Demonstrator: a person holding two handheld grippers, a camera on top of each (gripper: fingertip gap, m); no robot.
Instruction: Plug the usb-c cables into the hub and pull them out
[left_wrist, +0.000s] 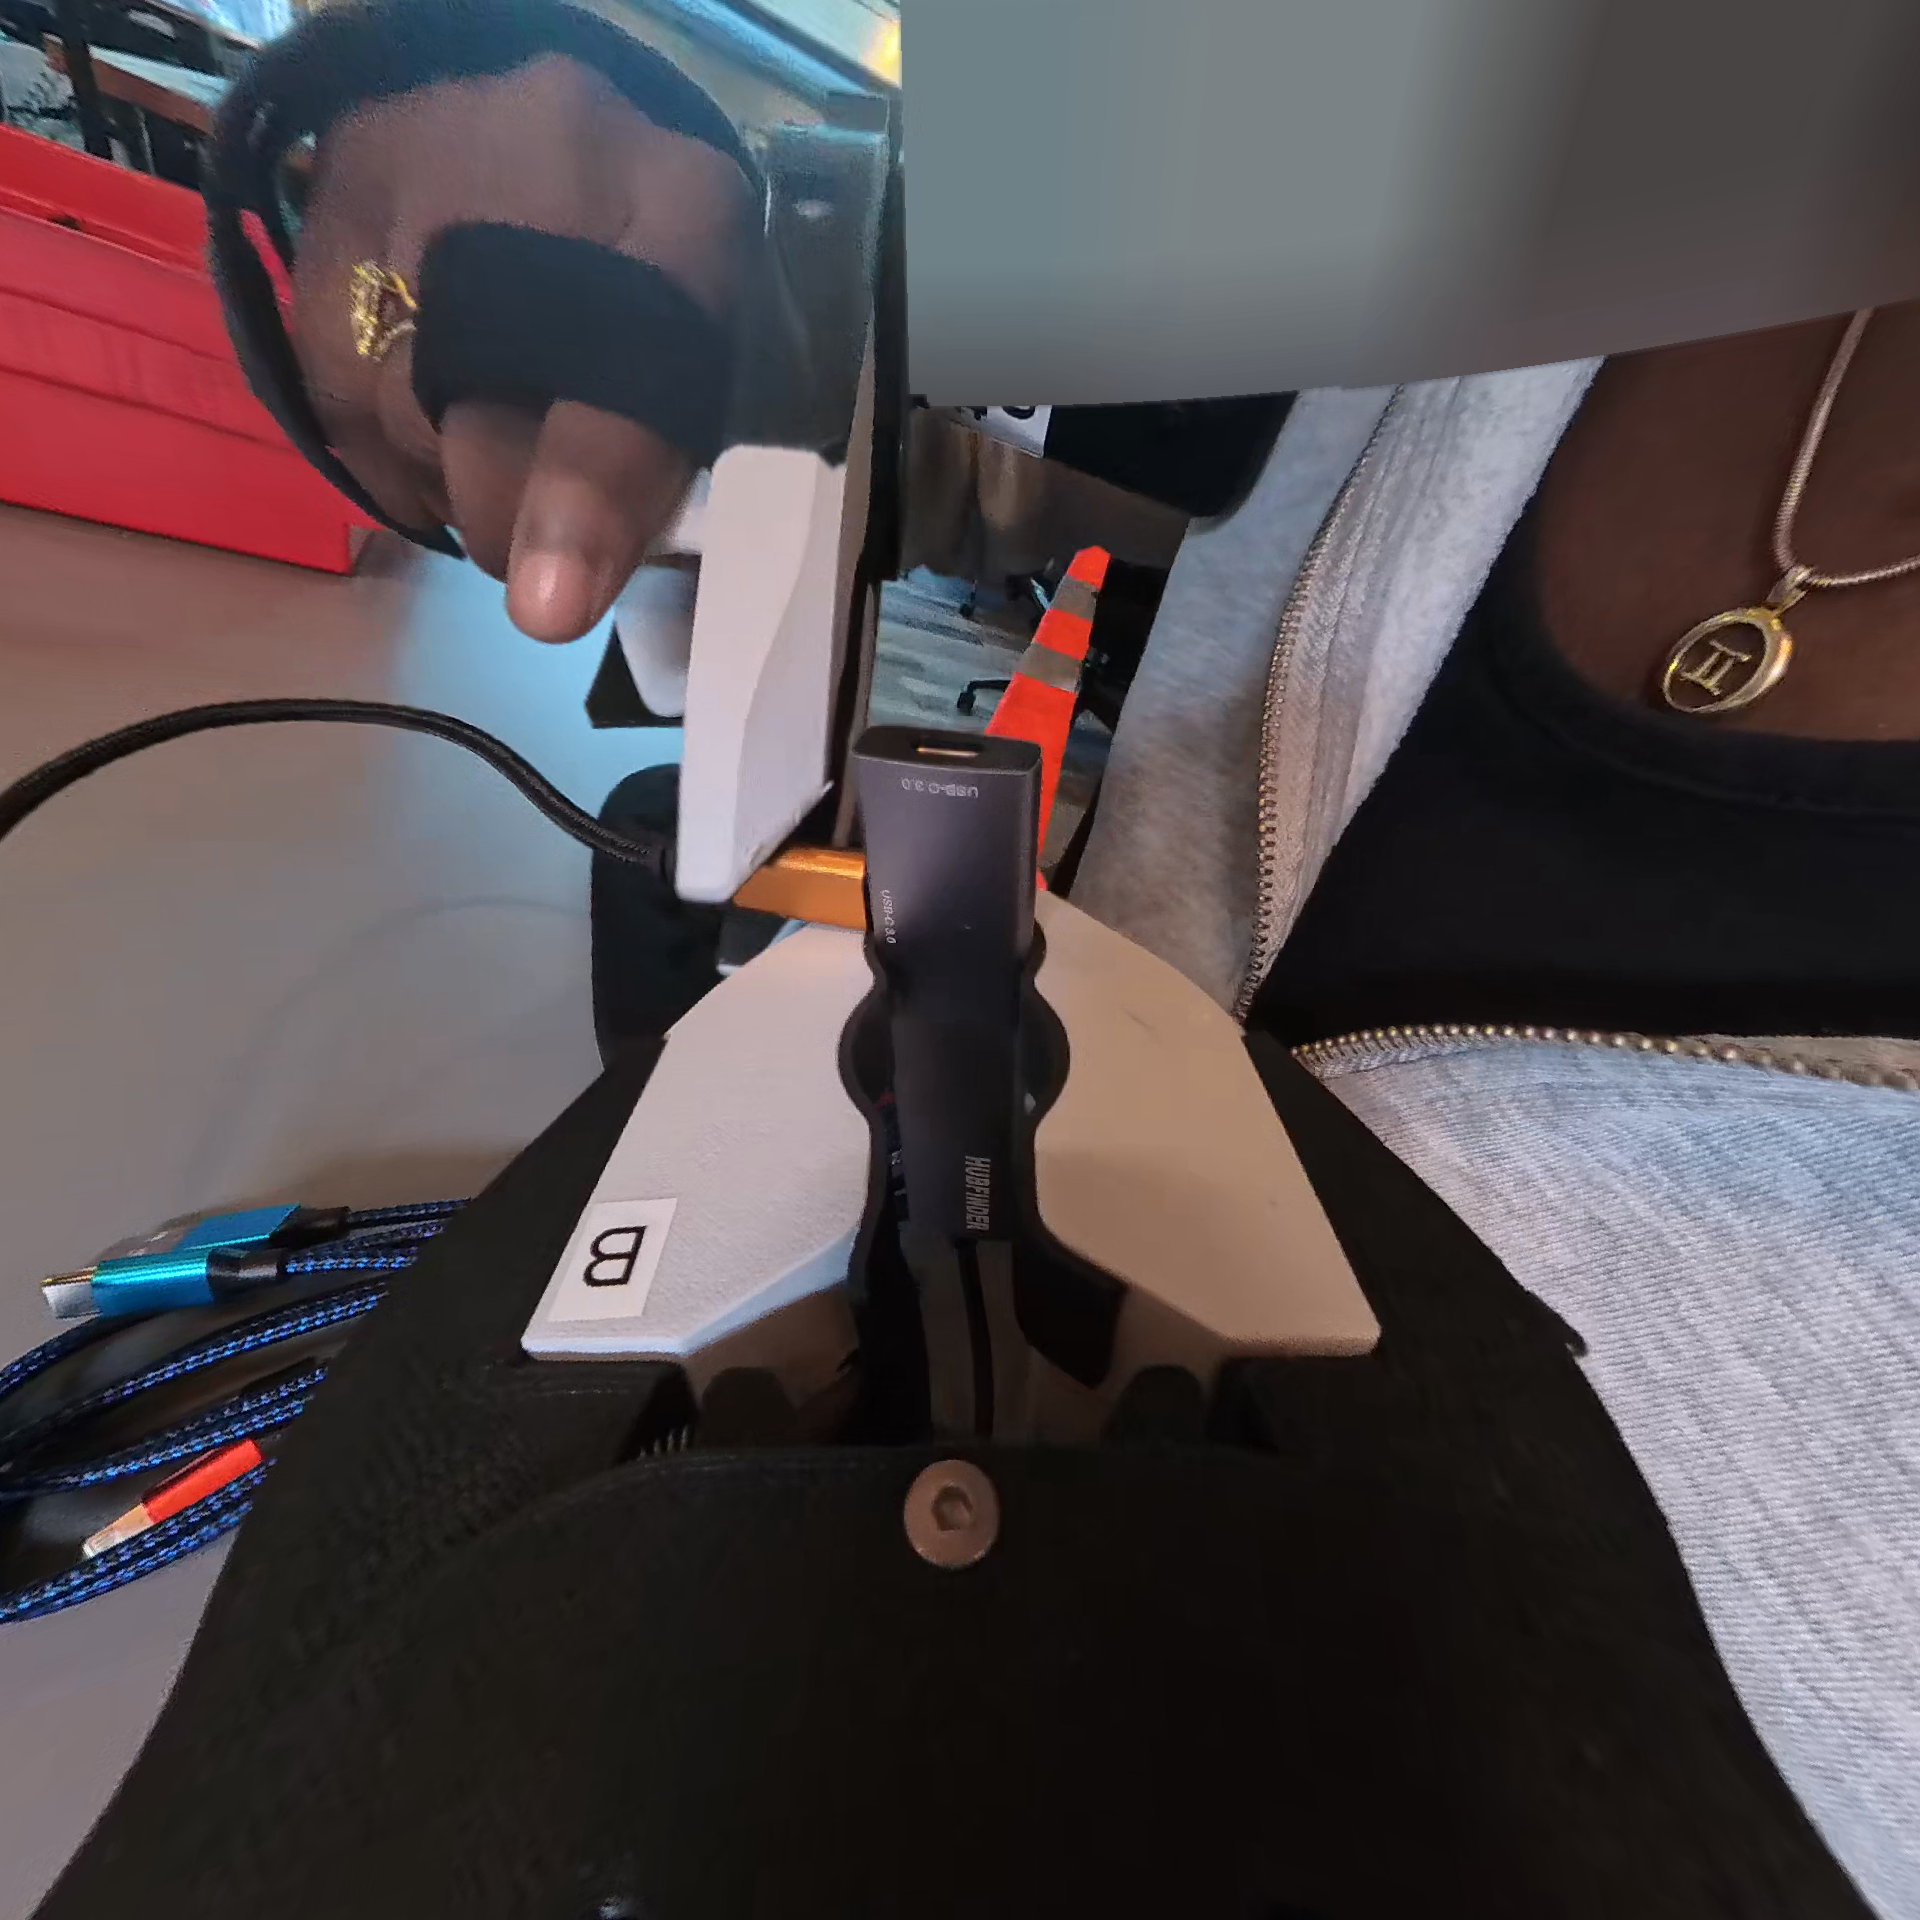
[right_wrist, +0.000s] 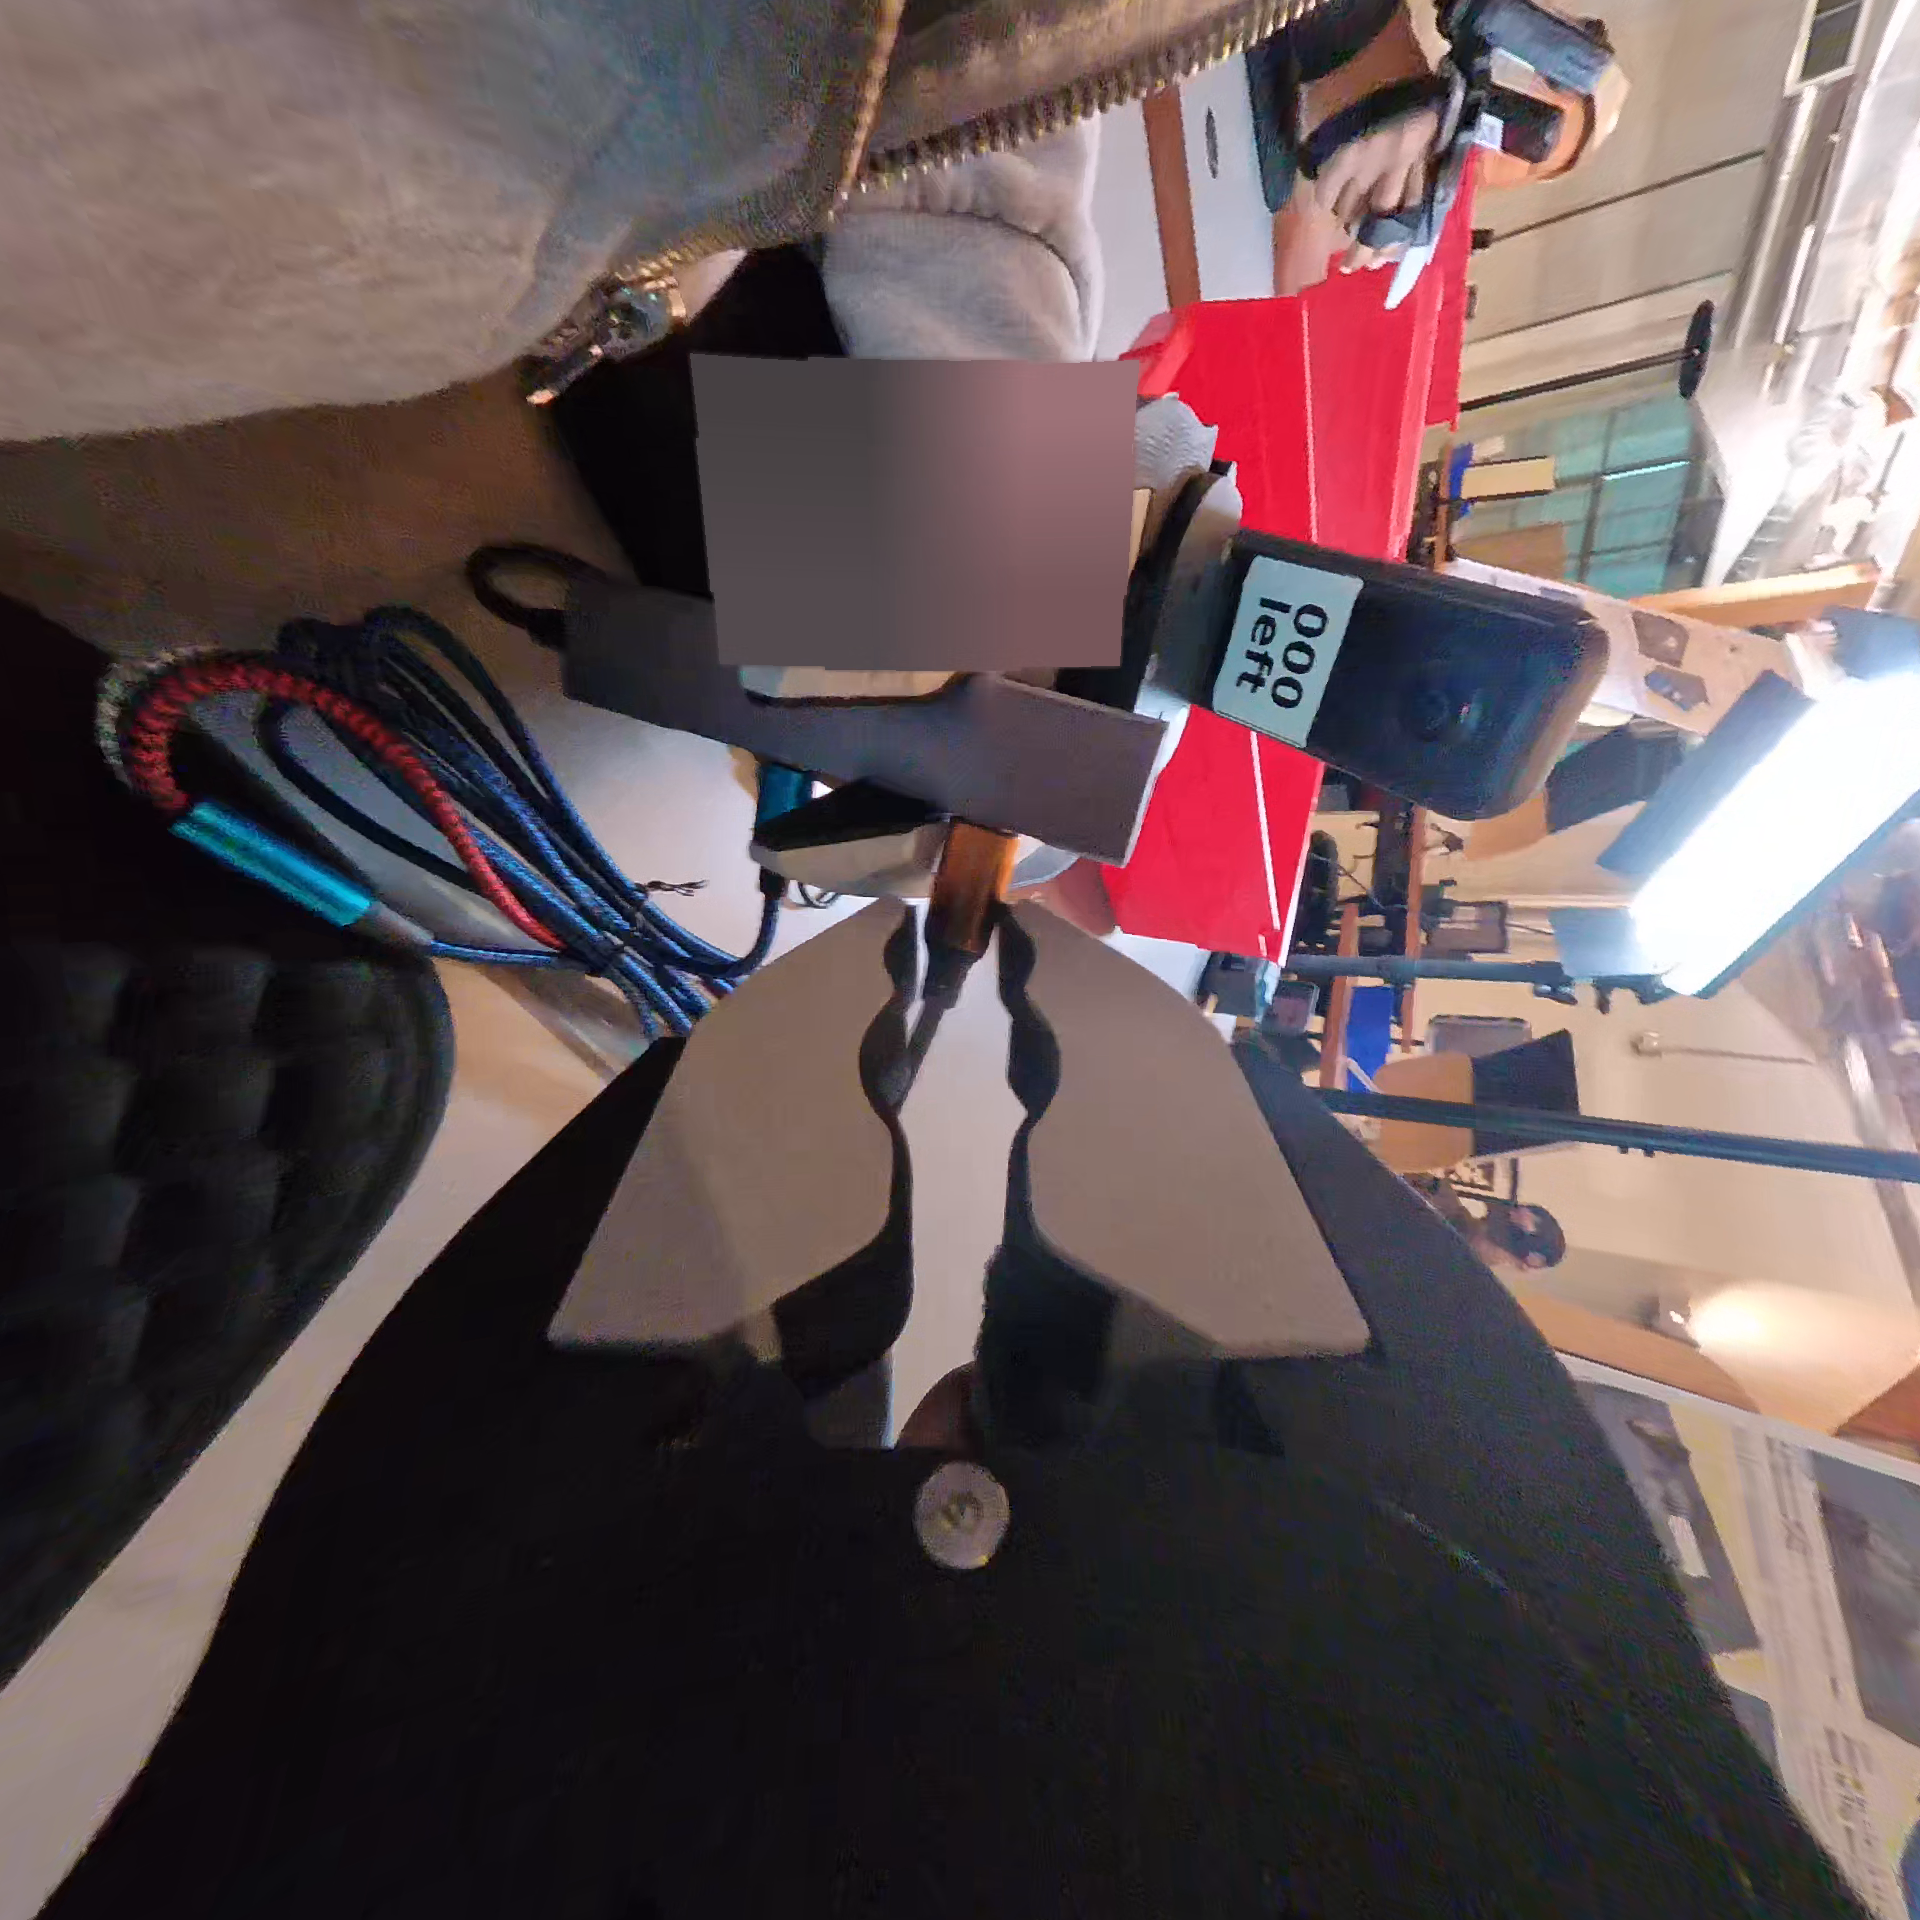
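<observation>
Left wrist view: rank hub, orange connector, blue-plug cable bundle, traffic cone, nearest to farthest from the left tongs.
1. hub: clamped in the left tongs, centre.
2. orange connector: at the hub's left side, just past the tips.
3. blue-plug cable bundle: on the table, lower left.
4. traffic cone: on the floor beyond, upper centre.
</observation>
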